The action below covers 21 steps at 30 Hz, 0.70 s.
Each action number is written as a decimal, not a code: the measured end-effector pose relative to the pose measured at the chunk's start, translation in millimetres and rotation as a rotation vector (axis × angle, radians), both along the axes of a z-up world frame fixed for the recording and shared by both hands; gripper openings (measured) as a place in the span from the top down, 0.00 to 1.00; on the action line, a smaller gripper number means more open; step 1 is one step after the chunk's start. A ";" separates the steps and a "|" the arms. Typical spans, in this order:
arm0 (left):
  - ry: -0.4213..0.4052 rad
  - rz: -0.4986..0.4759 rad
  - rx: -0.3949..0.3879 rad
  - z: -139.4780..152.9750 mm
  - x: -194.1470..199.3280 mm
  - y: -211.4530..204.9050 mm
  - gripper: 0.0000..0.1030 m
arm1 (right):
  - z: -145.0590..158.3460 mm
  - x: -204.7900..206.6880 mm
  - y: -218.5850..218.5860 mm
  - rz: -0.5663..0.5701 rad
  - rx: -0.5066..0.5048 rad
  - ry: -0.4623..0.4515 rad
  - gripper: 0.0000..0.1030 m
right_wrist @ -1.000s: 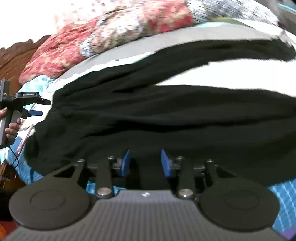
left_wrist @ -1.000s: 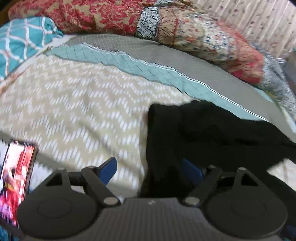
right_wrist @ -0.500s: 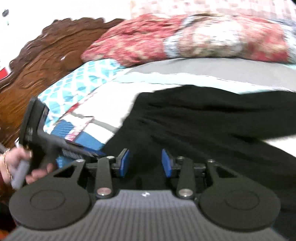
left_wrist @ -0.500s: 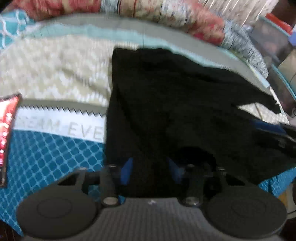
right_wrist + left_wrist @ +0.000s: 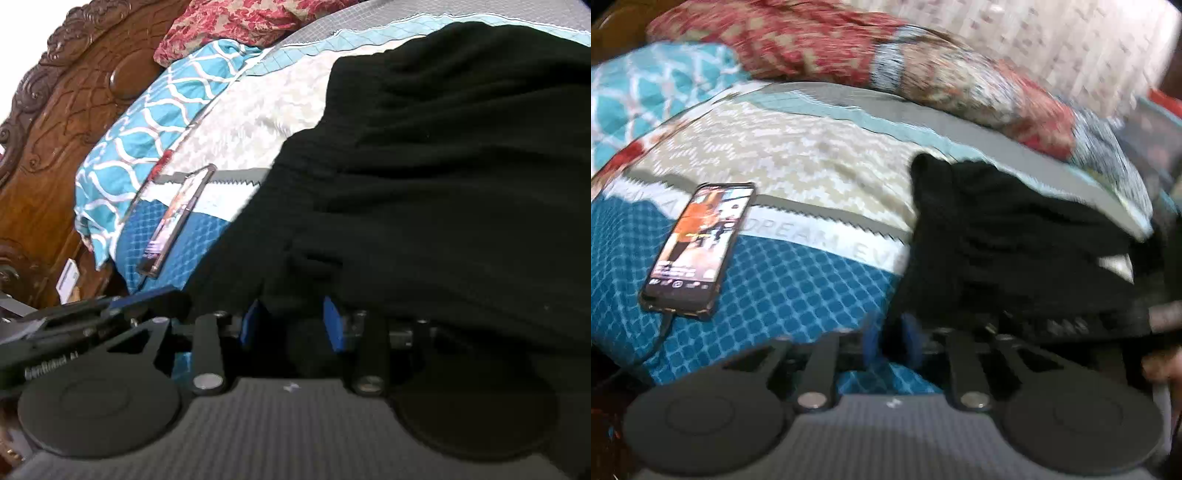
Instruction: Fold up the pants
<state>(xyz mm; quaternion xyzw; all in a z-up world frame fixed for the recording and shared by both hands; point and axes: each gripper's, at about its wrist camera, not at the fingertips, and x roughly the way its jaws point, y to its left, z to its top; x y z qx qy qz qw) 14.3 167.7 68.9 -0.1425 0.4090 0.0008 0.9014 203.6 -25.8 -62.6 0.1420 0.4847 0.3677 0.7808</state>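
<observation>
The pants point(image 5: 1015, 251) lie bunched on the bed point(image 5: 798, 155), a dark heap in the right half of my left view and filling most of the right half of my right view. I would judge the fold barely begun: the cloth is gathered in ridges, not laid flat, no clean crease shows, and I cannot make out legs or waistband in the mass. Squaring the cloth, doubling it and smoothing it all seem to be left. My left gripper point(image 5: 892, 341) sits low at the bottom centre of its frame, pitched down toward the near edge of the pants where they meet the blue part of the cover. Its jaws have just been opening from a tighter pinch, and the blue pads point(image 5: 912, 343) now stand narrowly apart with dark cloth at the gap; through the blur I cannot tell whether they press it. My right gripper point(image 5: 293, 325) also tilts downward, at the bottom centre of its view, with a fold of the pants between its pads, which look to be clamped on it. The left tool shows at that frame's lower left. A phone point(image 5: 698, 251) lies on the cover, left of the pants and apart from them.
</observation>
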 end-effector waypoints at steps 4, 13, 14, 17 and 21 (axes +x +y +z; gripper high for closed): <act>-0.021 0.039 -0.029 9.5 24.0 11.1 0.22 | 12.1 -8.3 -16.2 -0.039 0.025 -0.036 0.58; 0.210 -0.122 -0.140 -38.0 85.9 -17.0 0.01 | 30.4 -59.4 -84.4 -0.137 -0.034 -0.165 0.58; 0.207 -0.160 -0.142 -36.8 82.6 -23.9 0.01 | 31.6 -63.7 -103.5 -0.195 -0.032 -0.162 0.58; 0.208 -0.196 -0.121 -33.5 73.0 -37.1 0.01 | 33.0 -77.2 -177.4 -0.451 0.005 -0.130 0.58; 0.213 -0.173 -0.073 -28.7 66.9 -46.7 0.10 | 31.0 -106.4 -289.6 -0.831 0.020 -0.119 0.58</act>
